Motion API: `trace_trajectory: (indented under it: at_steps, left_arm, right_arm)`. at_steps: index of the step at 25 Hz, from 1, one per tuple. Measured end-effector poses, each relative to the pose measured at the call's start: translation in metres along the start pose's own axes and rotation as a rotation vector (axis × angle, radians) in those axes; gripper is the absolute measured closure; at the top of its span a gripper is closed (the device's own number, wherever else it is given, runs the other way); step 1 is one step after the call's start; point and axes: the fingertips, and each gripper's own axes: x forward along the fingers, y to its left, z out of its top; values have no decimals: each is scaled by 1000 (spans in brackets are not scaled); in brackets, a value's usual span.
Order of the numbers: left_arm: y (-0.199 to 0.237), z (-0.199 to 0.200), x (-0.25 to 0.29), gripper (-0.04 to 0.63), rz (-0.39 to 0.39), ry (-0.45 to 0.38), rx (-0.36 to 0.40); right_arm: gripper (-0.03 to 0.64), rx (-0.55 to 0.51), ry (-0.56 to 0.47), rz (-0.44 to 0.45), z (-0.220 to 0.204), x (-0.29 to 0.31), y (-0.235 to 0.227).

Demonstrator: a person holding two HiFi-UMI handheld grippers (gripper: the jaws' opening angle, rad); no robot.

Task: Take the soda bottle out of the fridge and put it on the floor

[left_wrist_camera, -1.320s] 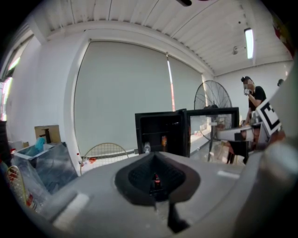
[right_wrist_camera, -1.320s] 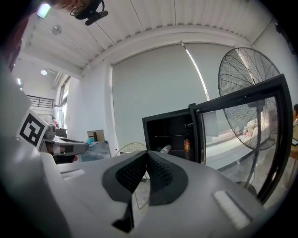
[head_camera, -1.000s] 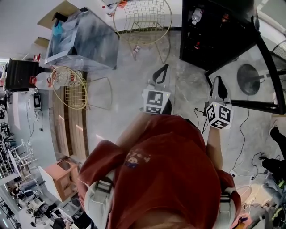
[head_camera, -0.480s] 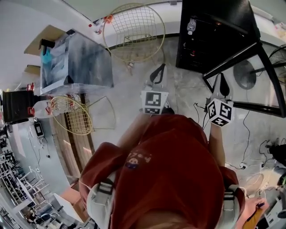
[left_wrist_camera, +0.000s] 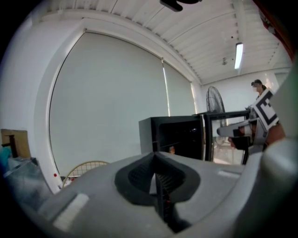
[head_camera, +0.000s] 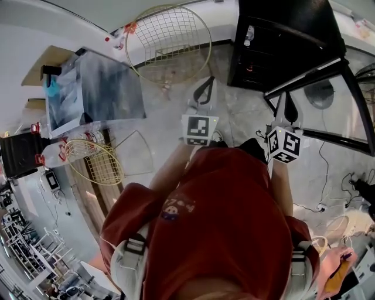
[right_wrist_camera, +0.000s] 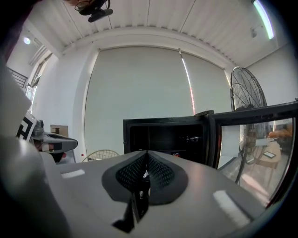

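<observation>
Left claw (left_wrist_camera: 154,155) and right claw (right_wrist_camera: 147,155) are each pressing their jaws together on nothing, pointing toward the black fridge (head_camera: 293,17), whose glass door (head_camera: 310,70) is hanging open; the soda bottle (head_camera: 249,34) is sitting on a shelf inside.

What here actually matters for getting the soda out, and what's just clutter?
For the job:
fridge, door open
bottle inside it
left gripper and right gripper, jaws together
floor

Lying about:
wire chair
plastic box
fan
</observation>
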Motion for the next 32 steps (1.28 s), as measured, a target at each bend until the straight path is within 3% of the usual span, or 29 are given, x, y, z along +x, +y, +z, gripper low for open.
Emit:
trace_trajectory:
  at_steps: [10, 23, 32]
  left_arm:
    - [-22, 12, 34, 595, 135, -5, -21]
    - [-101, 14, 71, 595, 329, 25, -50]
    - [-108, 12, 35, 595, 344, 32, -51]
  right_arm:
    - [617, -5, 13, 89, 8, 38, -56]
    - [617, -82, 80, 332, -11, 65, -129]
    - [617, -76, 59, 335, -9, 67, -125]
